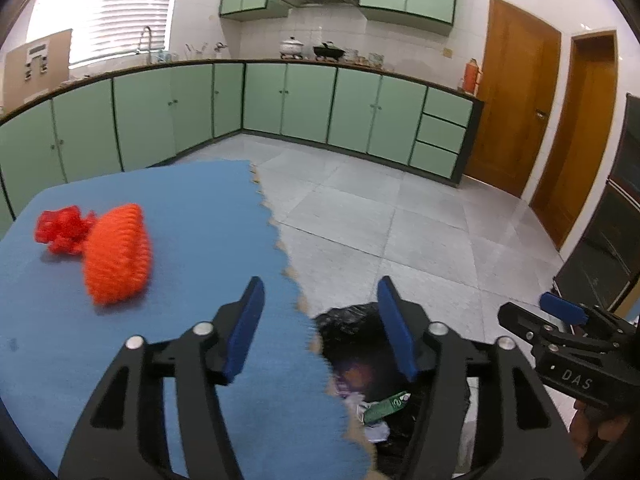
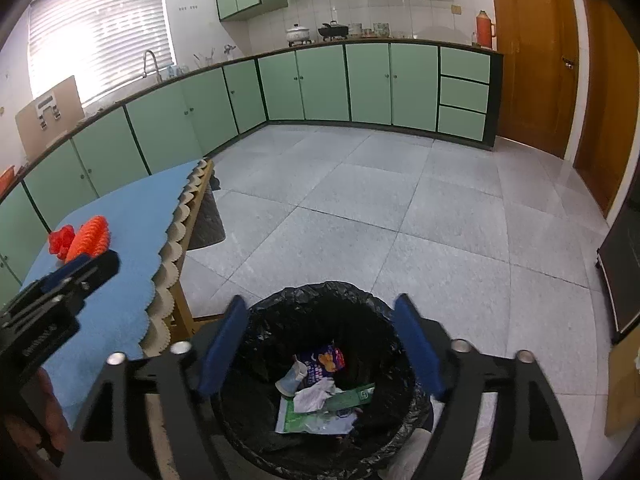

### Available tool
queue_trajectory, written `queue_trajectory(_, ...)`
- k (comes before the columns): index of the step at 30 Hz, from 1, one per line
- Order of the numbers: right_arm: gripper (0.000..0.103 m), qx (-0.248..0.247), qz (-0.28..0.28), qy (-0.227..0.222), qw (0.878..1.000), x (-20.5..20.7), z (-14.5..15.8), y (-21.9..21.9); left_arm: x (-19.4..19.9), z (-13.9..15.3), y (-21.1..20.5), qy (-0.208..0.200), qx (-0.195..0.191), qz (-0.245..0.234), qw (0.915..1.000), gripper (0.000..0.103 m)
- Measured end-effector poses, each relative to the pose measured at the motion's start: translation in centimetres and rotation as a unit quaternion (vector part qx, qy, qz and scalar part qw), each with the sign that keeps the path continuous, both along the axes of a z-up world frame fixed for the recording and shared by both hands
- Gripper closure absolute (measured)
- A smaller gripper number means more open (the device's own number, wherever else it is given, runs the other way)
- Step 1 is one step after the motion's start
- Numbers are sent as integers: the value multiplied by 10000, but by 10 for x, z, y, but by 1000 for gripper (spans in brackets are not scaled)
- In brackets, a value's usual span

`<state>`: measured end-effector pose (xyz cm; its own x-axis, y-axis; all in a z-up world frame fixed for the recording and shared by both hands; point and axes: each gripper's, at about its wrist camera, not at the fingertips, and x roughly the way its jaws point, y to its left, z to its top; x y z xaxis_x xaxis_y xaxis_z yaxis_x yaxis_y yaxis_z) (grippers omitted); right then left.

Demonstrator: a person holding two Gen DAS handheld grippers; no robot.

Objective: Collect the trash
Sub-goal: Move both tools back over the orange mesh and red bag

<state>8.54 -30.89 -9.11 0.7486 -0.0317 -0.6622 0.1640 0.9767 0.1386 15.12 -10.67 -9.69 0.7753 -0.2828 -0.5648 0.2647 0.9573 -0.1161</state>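
Trash remains on the blue mat (image 1: 168, 240): in the left wrist view an orange net (image 1: 118, 254) and a red crumpled piece (image 1: 64, 230) lie touching, well ahead of the left gripper (image 1: 320, 328), whose jaws stand apart and empty. Next, I judge, it must reach forward and close on the net. The right wrist view alone shows the bin (image 2: 320, 380) interior with wrappers inside; the right gripper (image 2: 320, 348) hovers above it, wide open, holding nothing.

I see a crinkled, glossy black plastic bin liner (image 2: 320, 312), a matt blue cloth (image 1: 192, 200) on the wooden bench (image 2: 188, 300), an orange knitted-looking net (image 1: 118, 254), perhaps foam, and polished stone floor (image 2: 400, 200).
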Motion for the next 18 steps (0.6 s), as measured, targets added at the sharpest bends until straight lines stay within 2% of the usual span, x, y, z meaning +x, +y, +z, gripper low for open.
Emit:
queue_trajectory(3, 12, 42, 77, -89, 9999, 3, 5, 11, 1, 6, 24, -26, -27, 213, 9998, 35)
queue_trajectory(8, 6, 165, 342, -223, 9990, 19, 16, 41, 2, 17, 81, -169, 53, 820, 9965, 23)
queue_trajectory(13, 6, 220, 852, -368, 9954, 44, 27, 94, 7, 24, 142, -174, 150, 1486, 9886, 20)
queue_trajectory(18, 6, 269, 1342, -482, 9894, 67, 29, 152, 11, 28, 187, -176, 259, 1957, 9802, 20)
